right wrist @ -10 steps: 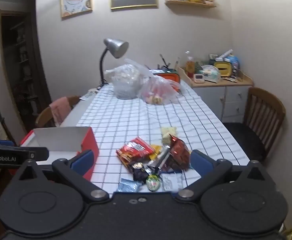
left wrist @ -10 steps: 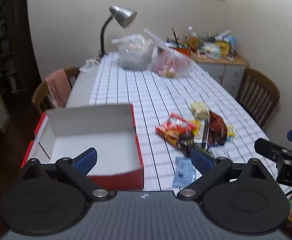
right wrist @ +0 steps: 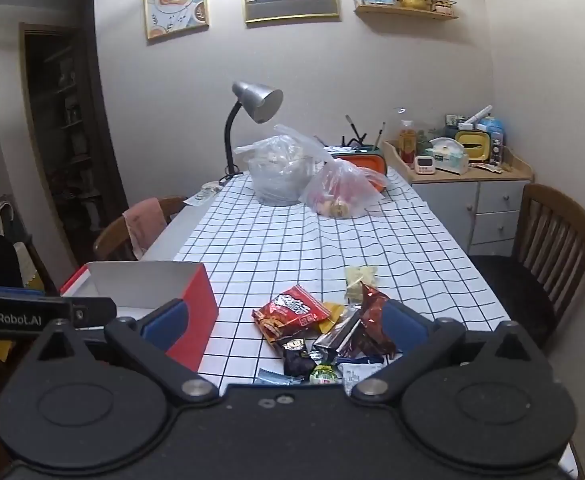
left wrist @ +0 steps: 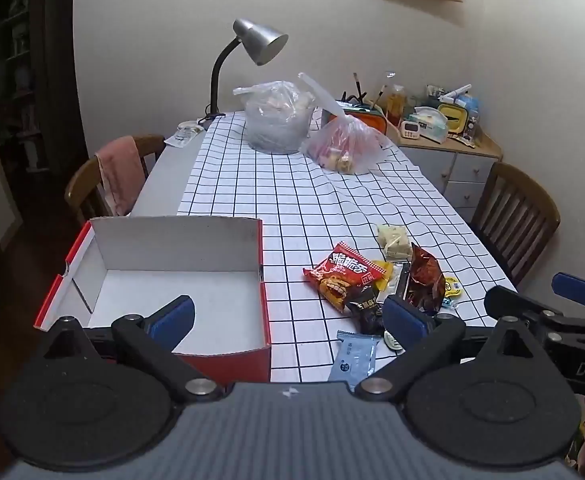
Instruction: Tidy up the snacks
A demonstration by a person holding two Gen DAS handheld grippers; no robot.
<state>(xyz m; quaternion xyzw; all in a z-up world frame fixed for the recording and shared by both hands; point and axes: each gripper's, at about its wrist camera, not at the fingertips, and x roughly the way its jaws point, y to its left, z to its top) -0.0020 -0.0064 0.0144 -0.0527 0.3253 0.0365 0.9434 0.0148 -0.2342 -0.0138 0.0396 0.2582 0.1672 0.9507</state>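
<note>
- The left gripper [left wrist: 288, 318] fills the bottom of its view, its blue pads [left wrist: 172, 317] spread wide with nothing between them.
- Between and beyond those fingers, at lower left of the frame, sits the box [left wrist: 264, 280]: red outside, white inside, top open. One pad overlaps its interior in the frame; whether they touch cannot be told.
- The snacks [left wrist: 376, 280] lie in a loose pile right of the box, centre-right of the frame, on the checked cloth [left wrist: 292, 200].
- Topmost in the pile is a red packet [left wrist: 342, 276]; a dark red bag [left wrist: 424, 276] stands crumpled to its right, a pale wrapped square [left wrist: 391, 239] lies behind, and a black packet [left wrist: 366, 310] sits just by the right-hand pad.
- A light blue sachet [left wrist: 354, 358] lies flat nearest the camera, just beside the box's front corner.
- The right gripper [right wrist: 284, 322] is likewise agape, pads [right wrist: 406, 326] far apart and empty.
- In its view the snacks [right wrist: 324, 332] sit low and centre, framed between the two fingers and beyond their tips; the dark red bag [right wrist: 372, 320] overlaps the right-hand pad in the frame.
- The box [right wrist: 196, 300] shows at lower left of that frame, behind the left-hand finger.
- Both grippers are held level at the table's near edge, side by side, pointing down its length; each shows in the other's view at the frame edge.
- At the far end stand a lamp [right wrist: 256, 102] and two clear plastic bags [right wrist: 280, 168].
</note>
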